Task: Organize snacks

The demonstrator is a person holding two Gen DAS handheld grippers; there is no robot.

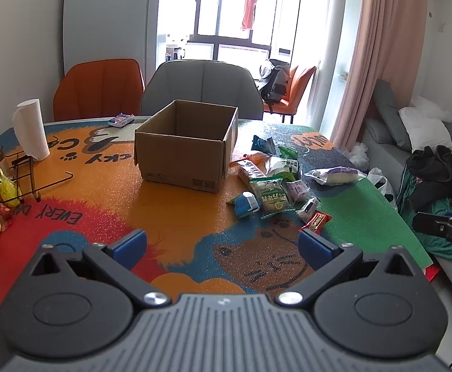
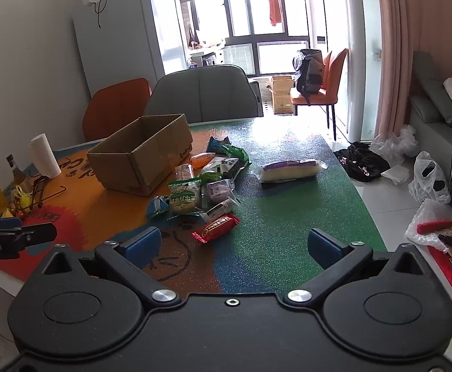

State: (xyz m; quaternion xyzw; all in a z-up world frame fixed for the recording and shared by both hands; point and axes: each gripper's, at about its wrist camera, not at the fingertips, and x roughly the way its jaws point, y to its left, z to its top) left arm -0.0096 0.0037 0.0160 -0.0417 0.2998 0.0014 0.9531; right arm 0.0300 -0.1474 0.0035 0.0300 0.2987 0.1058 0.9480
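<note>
i see my left gripper [image 1: 222, 241] with its blue pads spread wide and nothing between them, hanging over the near part of the table [image 1: 170, 204]. my right gripper [image 2: 235, 246] is spread just as wide and empty too, over the green stretch of the mat.

the snacks sit in a loose pile [image 2: 207, 186] just right of the cardboard box [image 1: 185, 145], which stands upright with its top open. nearest to my right gripper is the red wrapped bar [image 2: 216, 228]; its long axis runs diagonally, near-left to far-right, and it lies flat just ahead of my left pad in that view. behind it the green-and-white packet [image 2: 184, 198] lies face up, long axis running away from me. the long purple-and-white pack [image 2: 289, 169] lies apart from the pile on the green area, its long axis crosswise, left to right.

from the left wrist view the red bar [image 1: 317, 220] sits just ahead of the right pad. one small blue packet [image 1: 121, 120] lies alone beyond the box near the far edge.

open mat lies between both grippers and the pile, and to the right of it up to the table's right edge. the paper towel roll [image 1: 30, 128], a bottle and a wire rack crowd the left side.
</note>
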